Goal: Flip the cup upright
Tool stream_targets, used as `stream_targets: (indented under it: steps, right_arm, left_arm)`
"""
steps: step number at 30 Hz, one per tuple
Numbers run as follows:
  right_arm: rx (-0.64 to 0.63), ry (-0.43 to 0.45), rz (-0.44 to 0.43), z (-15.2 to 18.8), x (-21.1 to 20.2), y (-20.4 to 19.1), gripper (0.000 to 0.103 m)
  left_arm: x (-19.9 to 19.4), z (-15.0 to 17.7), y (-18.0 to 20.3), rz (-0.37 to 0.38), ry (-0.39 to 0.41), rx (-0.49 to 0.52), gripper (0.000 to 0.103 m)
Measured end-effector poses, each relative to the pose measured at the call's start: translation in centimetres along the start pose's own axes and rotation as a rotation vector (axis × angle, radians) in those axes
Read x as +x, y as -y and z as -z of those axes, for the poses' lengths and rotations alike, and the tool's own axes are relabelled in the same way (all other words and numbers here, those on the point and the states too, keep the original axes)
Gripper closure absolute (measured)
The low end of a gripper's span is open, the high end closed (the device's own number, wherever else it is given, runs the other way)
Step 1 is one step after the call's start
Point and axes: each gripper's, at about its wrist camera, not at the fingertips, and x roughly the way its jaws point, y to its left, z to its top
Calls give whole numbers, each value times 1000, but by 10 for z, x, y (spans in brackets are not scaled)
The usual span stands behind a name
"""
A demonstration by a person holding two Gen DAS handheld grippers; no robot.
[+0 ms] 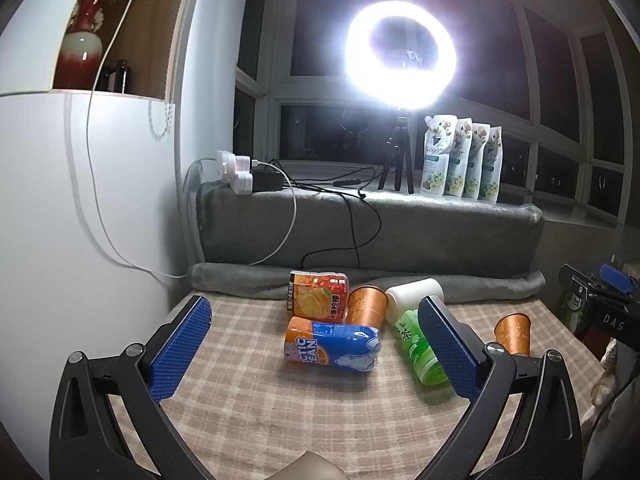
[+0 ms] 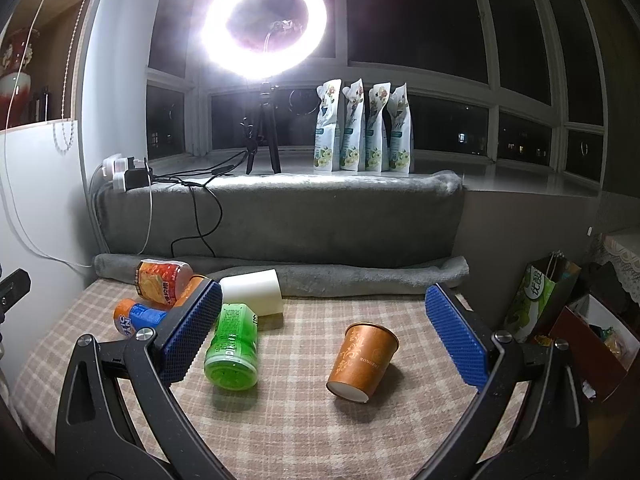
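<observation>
Desk (image 2: 280,432): checked beige cloth cover.
On it: 2 orange paper cups, near (image 2: 362,360) and far (image 1: 366,306); green bottle (image 2: 232,350); white cup (image 2: 252,292); blue-orange bottle (image 1: 332,346); orange juice bottle (image 1: 318,294).
All lying on their sides.

Your cup (image 2: 362,360) is an orange-brown paper cup with a pale scroll pattern and small dark lettering. It lies tipped over on the checked cloth, its white base facing you and its dark-rimmed mouth pointing away toward the grey blanket. It sits alone, well apart from the bottles on your left.
</observation>
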Motion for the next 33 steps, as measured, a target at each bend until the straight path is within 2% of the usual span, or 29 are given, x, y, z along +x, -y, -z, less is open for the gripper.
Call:
stream_targets:
  steps: [33]
  right_arm:
    - [10,-10,-1,1,1,5,0]
  left_arm:
    - [0,-1,-1,6,-9,-4,1]
